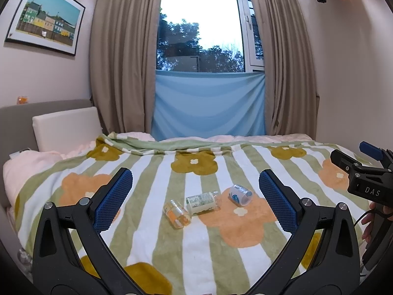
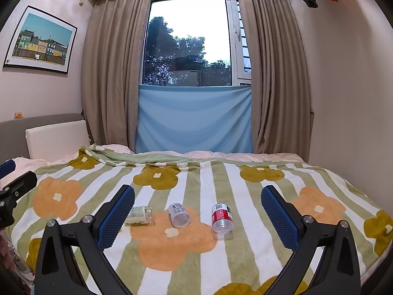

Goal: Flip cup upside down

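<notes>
Several small clear plastic cups lie on their sides on the flowered blanket [image 1: 196, 245]. In the left wrist view an orange-label cup [image 1: 177, 213], a green-label cup [image 1: 202, 202] and a blue-and-white cup [image 1: 240, 194] lie in a row. In the right wrist view I see the green-label cup [image 2: 140, 215], the blue-and-white cup [image 2: 178, 214] and a red-label cup [image 2: 222, 220]. My left gripper [image 1: 195, 198] is open and empty, above the blanket short of the cups. My right gripper [image 2: 197, 211] is open and empty too, and also shows at the right edge of the left wrist view [image 1: 363, 169].
The bed fills the foreground, with a white pillow [image 1: 66, 127] and headboard at the left. Beige curtains [image 1: 118, 56], a window with a blue cloth [image 1: 208, 103] and a wall stand behind. A framed picture [image 1: 45, 16] hangs at the left.
</notes>
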Demonstrator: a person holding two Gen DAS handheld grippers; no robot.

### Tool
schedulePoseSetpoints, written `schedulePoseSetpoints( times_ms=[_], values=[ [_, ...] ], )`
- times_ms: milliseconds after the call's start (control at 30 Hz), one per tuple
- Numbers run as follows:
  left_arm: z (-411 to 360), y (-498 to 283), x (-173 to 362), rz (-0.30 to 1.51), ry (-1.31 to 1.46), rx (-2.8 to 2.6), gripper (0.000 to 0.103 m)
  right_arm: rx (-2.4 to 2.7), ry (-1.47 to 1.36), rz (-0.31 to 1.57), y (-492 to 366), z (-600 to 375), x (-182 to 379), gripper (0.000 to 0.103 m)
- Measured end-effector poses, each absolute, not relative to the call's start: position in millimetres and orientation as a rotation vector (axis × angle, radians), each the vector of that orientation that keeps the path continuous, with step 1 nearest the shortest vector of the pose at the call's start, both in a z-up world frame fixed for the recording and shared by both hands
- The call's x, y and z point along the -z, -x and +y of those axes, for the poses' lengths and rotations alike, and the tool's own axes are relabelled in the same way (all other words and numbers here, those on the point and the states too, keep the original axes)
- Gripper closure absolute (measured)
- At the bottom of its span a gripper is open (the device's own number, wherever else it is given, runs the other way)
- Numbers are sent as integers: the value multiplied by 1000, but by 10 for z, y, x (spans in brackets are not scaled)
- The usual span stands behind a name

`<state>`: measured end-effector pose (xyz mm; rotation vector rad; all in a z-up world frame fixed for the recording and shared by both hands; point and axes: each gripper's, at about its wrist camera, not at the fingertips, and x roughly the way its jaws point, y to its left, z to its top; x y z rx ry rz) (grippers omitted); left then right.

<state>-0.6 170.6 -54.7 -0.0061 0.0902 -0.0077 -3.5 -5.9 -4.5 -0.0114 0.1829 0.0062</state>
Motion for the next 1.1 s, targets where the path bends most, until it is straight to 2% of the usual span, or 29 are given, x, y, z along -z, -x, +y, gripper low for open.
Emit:
schedulePoseSetpoints(
  times_ms=[667, 900, 1100],
  values=[
    [1713, -70, 577, 122, -22, 38, 0, -24, 2, 182, 106, -144, 13, 0],
    [1690, -617, 594, 200, -186, 139, 0, -70, 26, 205, 30, -160, 19, 0],
    [1504, -1479, 805, 378, -417, 286, 0, -70, 12, 232, -53, -242, 74, 0]
  ],
)
